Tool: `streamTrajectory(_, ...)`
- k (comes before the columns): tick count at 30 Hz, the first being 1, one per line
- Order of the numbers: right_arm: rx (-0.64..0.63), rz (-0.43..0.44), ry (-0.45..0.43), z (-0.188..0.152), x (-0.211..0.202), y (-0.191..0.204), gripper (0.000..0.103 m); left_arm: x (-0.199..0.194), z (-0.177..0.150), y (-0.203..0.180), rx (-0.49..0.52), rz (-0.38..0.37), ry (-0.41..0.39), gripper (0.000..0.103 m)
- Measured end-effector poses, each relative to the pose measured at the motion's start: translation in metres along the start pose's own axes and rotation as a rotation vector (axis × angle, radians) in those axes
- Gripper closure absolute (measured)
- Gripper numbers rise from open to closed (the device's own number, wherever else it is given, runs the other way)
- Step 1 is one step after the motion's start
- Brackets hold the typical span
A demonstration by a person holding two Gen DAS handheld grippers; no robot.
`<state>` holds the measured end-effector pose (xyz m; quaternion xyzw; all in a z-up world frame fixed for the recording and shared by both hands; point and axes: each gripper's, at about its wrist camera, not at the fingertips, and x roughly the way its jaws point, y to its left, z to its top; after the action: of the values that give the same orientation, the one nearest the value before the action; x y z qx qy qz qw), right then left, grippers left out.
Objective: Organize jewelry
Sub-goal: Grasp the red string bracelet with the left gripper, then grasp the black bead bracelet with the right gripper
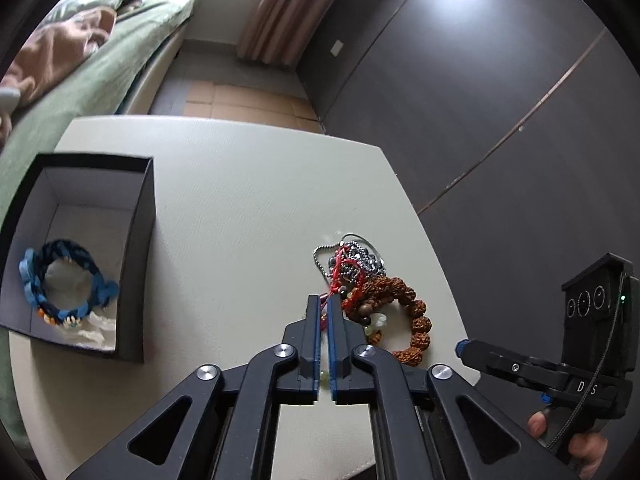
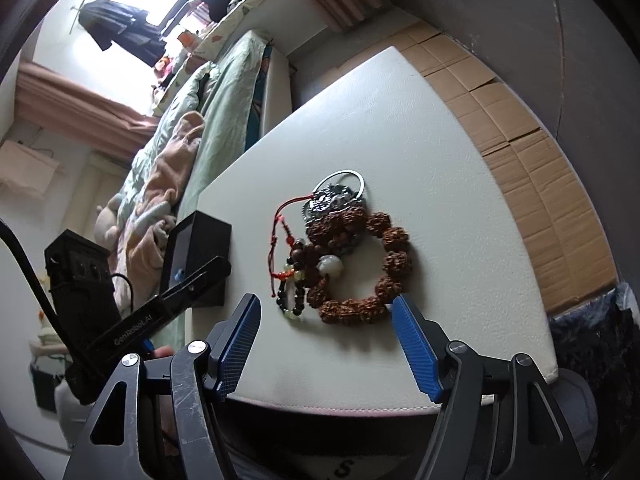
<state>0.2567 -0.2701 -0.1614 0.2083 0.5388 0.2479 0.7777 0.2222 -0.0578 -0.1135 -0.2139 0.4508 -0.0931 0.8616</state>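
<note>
The jewelry pile lay on the white bench, near its right edge as the left wrist view showed it. In the pile were a big brown seed-bead bracelet, a red cord bracelet, a dark bead bracelet with pale green beads, a metal ring with a dark silver charm and a ball chain. They overlapped each other, so it was hard to separate them by eye.

A black open box stood on the left part of the bench, well apart from the pile. Inside it lay a blue braided bracelet and some white paper. Beyond the bench there were a bed with green bedding, a curtain and flattened cardboard on the floor.

The left tool was low over the bench at the near-left side of the pile. Its jaws were almost together, and between them a strand with pale green beads was visible, so it was gripping a piece of the dark bead bracelet with pale green beads.

The right tool stood above the near edge of the bench, pointing at the pile. Its jaws were wide apart with nothing between them. The brown seed-bead bracelet was just in front of its right blue pad. Fingers of the person's right hand wrapped its handle.
</note>
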Motion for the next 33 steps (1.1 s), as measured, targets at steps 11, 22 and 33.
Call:
streamTrajectory(11, 0.041, -0.037, -0.015, -0.006, -0.013, -0.031, 0.033, 0.016, -0.002, -0.015, 0.101, 0.075, -0.024, 0.028)
streamTrajectory(22, 0.045, -0.018, 0.007, -0.001, -0.004, -0.027, 0.033, 0.042, -0.010, -0.005, 0.092, 0.079, 0.014, 0.100)
streamTrajectory(33, -0.076, 0.011, 0.064, 0.013, 0.031, 0.021, 0.062, -0.023, -0.015, 0.011, -0.027, 0.018, -0.089, 0.100)
